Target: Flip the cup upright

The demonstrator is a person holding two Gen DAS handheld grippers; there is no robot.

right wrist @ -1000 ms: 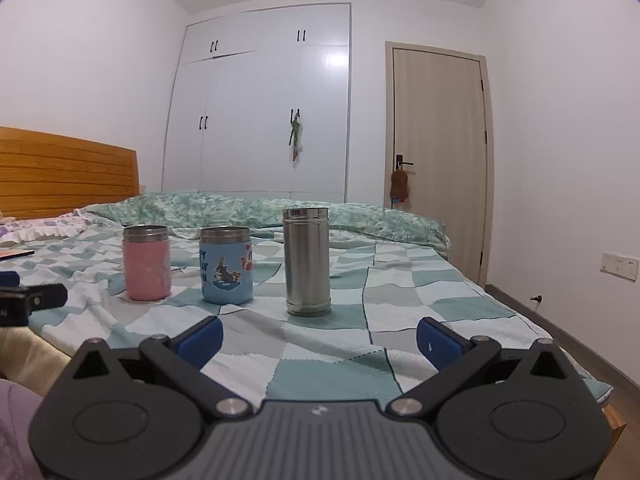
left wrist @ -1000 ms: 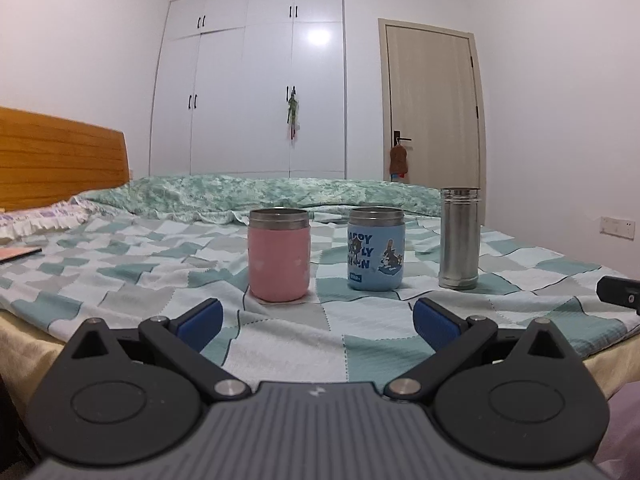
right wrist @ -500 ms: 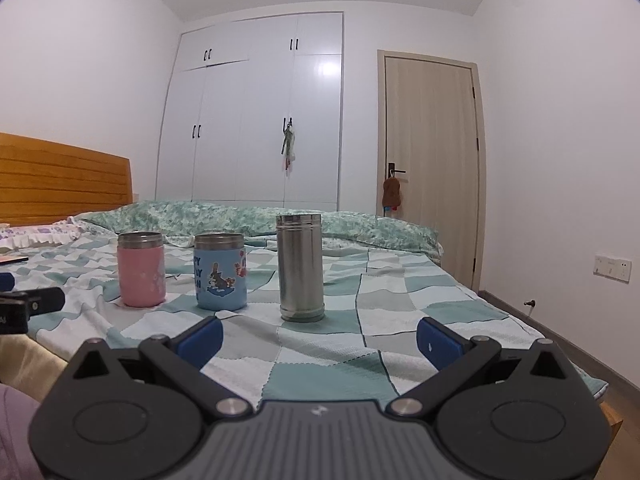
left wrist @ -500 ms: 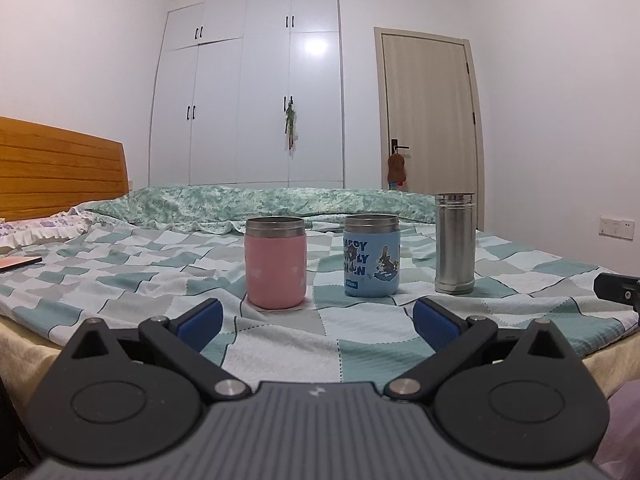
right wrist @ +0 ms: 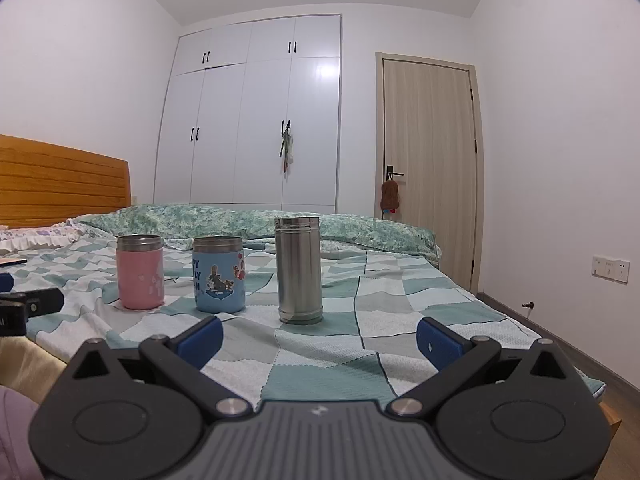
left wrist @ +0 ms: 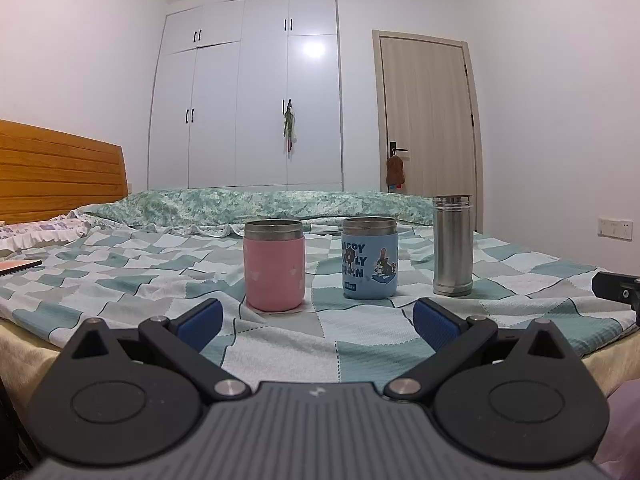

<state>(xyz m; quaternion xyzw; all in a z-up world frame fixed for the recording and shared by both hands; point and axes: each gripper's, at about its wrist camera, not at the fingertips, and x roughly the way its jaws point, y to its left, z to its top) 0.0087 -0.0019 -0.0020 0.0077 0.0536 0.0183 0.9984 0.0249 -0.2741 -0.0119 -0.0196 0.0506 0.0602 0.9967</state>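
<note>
left hand-held gripper (left wrist: 316, 318): jaws spread, empty, low at frame bottom facing the pink cup (left wrist: 274, 266) at centre | right hand-held gripper (right wrist: 319, 334): jaws spread, empty, lined up on the steel cup (right wrist: 299, 270) | blue cup (left wrist: 370, 263) between them | all three stand upright, threaded rims up, on the bed (left wrist: 120, 280) | flip looks done; grippers held back

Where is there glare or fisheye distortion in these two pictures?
Left wrist view: a bright glare patch on the wardrobe, dark corners at the top. Right wrist view: the same glare on the wardrobe, and the door frame leans from lens bending.
</note>
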